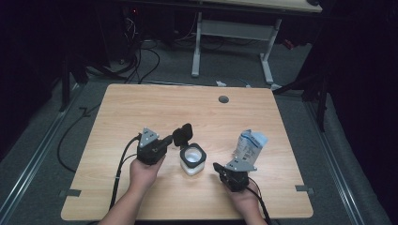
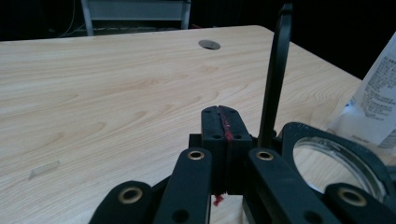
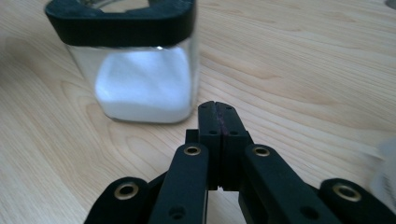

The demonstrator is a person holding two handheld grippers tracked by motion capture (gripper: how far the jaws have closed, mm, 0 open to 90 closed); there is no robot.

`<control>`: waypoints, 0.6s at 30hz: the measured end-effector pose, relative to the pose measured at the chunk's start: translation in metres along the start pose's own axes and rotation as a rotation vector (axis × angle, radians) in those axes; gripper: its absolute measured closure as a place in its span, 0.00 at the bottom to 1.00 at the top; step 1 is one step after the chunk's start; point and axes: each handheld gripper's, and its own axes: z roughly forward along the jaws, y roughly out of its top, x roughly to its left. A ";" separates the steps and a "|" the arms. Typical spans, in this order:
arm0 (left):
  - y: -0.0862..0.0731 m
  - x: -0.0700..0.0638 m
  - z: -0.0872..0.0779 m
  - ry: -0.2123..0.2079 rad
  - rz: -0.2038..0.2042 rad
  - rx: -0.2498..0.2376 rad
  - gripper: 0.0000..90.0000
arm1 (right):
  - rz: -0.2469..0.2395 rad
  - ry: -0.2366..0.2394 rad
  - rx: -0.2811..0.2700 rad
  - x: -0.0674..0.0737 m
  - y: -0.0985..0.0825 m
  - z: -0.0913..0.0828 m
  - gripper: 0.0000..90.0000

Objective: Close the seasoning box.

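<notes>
A square glass jar [image 1: 192, 160] with a black rim stands near the table's middle, partly filled with white powder [image 3: 142, 86]. Its hinged black lid [image 1: 183, 135] stands flipped up on the jar's left. A white and blue pouch [image 1: 250, 145] stands upright to the right of the jar. My left gripper [image 1: 168, 141] lies just left of the lid, shut with nothing between its jaws [image 2: 220, 122]; the lid [image 2: 276, 79] and the jar's rim [image 2: 336, 154] sit close on its right. My right gripper [image 1: 217, 167] is shut and empty [image 3: 219, 116], low beside the jar [image 3: 135, 60].
The wooden table [image 1: 155, 108] has a round cable hole [image 1: 223, 99] near its far edge and bare room at the back and left. Tape marks [image 1: 70, 192] sit near the front corners. Beyond the table stand a desk frame [image 1: 232, 42] and floor cables.
</notes>
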 end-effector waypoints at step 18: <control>-0.005 -0.008 -0.004 -0.030 -0.023 -0.026 1.00 | -0.019 0.034 -0.019 0.018 0.014 0.009 1.00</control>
